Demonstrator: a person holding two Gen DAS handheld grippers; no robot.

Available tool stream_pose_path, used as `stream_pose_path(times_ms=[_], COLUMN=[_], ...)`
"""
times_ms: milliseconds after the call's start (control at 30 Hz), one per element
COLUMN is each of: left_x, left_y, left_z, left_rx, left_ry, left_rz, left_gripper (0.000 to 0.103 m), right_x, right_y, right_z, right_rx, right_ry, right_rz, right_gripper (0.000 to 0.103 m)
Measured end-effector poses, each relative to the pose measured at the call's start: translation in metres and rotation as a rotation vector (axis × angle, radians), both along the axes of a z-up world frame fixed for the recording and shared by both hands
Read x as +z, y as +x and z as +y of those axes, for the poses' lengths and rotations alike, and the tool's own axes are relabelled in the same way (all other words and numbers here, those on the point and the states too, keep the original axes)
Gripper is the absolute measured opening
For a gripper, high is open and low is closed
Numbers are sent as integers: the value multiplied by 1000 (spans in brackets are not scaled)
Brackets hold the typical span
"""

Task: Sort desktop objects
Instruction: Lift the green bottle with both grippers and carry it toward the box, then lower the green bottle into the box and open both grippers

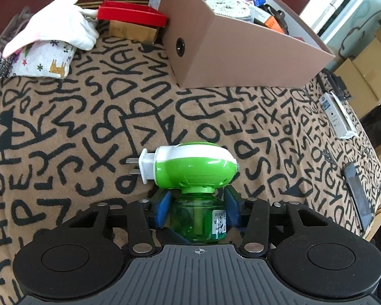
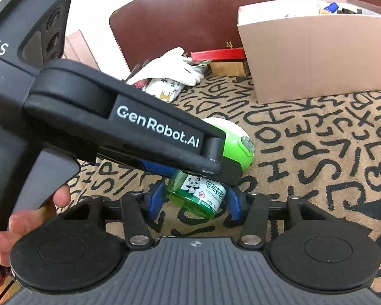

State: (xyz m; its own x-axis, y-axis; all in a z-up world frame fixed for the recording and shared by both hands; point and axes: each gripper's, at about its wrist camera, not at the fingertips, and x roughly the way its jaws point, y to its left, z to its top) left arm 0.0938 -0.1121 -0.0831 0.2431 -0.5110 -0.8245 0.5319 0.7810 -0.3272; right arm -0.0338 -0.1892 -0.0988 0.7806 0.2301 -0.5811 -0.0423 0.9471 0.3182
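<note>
In the right wrist view the left gripper crosses in front of the green mosquito repellent heater, so the plug and most of the body are hidden, and the label is partly covered. The contents of the cardboard box are too small and mixed to name. The phone and the white packet near the edge are distorted, their print unreadable.
</note>
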Motion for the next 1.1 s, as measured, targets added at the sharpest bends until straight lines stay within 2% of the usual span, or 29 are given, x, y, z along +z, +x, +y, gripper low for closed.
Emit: stream_pose_path(times_ms=[233, 433, 567, 800, 1100], left_x=[10, 51, 84, 123, 142], left_y=[-11, -22, -21, -5, 29], left_z=[3, -11, -37, -86, -147], left_rx=[22, 8, -23, -86, -153], left_ry=[-21, -62, -98, -140, -166], left_rz=[-19, -118, -205, -303, -335], left_gripper=[53, 53, 53, 53, 53], right_x=[4, 30, 56, 88, 102], right_y=[-12, -23, -23, -9, 25], right_z=[2, -7, -24, -65, -111], right_rx=[26, 21, -14, -93, -187], right_ry=[-35, -77, -113, -156, -186], right_rz=[-38, -122, -200, -301, -360], right_gripper=[56, 56, 56, 56, 56])
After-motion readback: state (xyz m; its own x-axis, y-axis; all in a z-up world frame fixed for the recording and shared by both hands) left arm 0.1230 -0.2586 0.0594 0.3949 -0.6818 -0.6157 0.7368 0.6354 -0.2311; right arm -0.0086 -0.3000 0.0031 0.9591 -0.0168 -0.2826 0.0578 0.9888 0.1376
